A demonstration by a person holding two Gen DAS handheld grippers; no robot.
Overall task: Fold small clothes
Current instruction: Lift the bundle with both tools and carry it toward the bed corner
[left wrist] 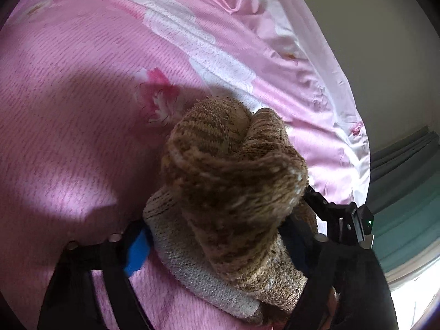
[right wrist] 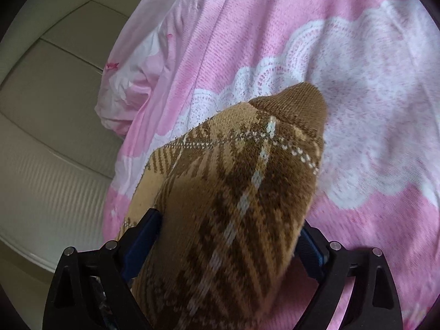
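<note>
A brown and tan knitted sock is bunched into a thick roll, its rough inner side showing, above the pink bed cover. My left gripper has it between its fingers. The blue pad of the left finger lies against the roll's grey part, and the other pad is hidden behind the knit. In the right wrist view a plaid brown sock sticks forward off the bed cover. My right gripper stands wide around it, and both blue pads touch its sides.
A black device with a green light sits close to the roll's right side. The bed's far edge meets a pale wall and a teal curtain. Beige panels lie past the bed's left edge, beside a crumpled fold of cover.
</note>
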